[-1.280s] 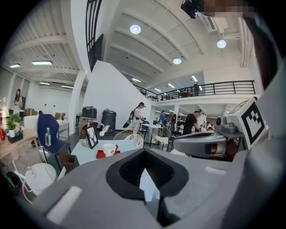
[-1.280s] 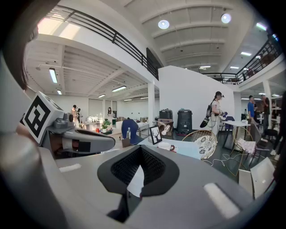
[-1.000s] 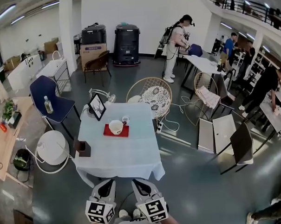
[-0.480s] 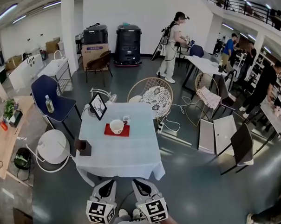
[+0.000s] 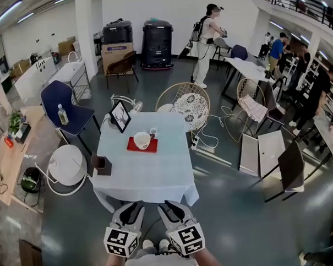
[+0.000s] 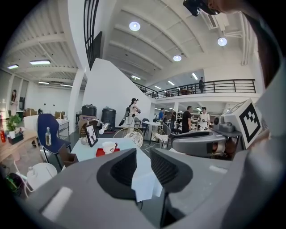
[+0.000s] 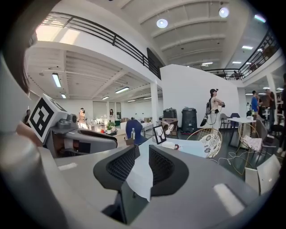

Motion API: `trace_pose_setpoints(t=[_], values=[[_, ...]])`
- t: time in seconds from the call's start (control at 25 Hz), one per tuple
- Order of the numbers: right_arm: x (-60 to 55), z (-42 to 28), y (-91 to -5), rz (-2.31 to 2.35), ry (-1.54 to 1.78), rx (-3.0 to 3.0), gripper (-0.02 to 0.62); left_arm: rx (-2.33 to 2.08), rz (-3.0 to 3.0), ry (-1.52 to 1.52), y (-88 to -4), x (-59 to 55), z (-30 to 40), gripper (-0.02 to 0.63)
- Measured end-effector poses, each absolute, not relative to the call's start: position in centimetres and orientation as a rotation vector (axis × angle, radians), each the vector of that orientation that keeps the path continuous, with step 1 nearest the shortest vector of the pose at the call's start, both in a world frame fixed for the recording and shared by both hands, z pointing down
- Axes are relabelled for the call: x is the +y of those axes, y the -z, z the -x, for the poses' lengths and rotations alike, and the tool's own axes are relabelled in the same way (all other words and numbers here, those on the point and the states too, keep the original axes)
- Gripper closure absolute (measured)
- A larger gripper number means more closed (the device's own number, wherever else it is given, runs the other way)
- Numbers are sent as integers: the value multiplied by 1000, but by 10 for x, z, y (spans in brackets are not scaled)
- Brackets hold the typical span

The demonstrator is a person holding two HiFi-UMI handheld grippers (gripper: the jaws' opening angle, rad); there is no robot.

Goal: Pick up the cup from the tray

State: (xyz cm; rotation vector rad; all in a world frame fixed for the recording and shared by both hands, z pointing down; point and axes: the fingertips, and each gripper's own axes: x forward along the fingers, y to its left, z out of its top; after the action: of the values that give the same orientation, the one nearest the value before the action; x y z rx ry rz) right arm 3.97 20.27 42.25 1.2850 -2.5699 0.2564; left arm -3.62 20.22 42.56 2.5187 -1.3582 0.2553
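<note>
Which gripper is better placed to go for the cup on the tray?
Left, narrowly. Both are open, empty and short of the table, but the cup lies more nearly ahead of the left gripper than the right gripper.

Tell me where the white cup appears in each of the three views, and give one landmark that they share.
Head view: the cup stands on the red tray, just left of centre.
Left gripper view: the cup is small, left of centre, below mid-height.
Right gripper view: the cup is only a tiny pale spot right of centre, hard to make out.
Shared landmark: the black picture frame, left of the cup everywhere.
</note>
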Motion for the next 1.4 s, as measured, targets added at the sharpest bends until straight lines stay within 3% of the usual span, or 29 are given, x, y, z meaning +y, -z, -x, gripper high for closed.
trace_pose_setpoints(t=[0.44, 1.4], values=[[187, -50, -425, -1215, -245, -2601, 356, -1343, -2502, -314, -430, 184, 27, 413], [129, -69, -425, -1143, -221, -2652, 333, -1445, -2451, -350, -436, 131, 21, 406]])
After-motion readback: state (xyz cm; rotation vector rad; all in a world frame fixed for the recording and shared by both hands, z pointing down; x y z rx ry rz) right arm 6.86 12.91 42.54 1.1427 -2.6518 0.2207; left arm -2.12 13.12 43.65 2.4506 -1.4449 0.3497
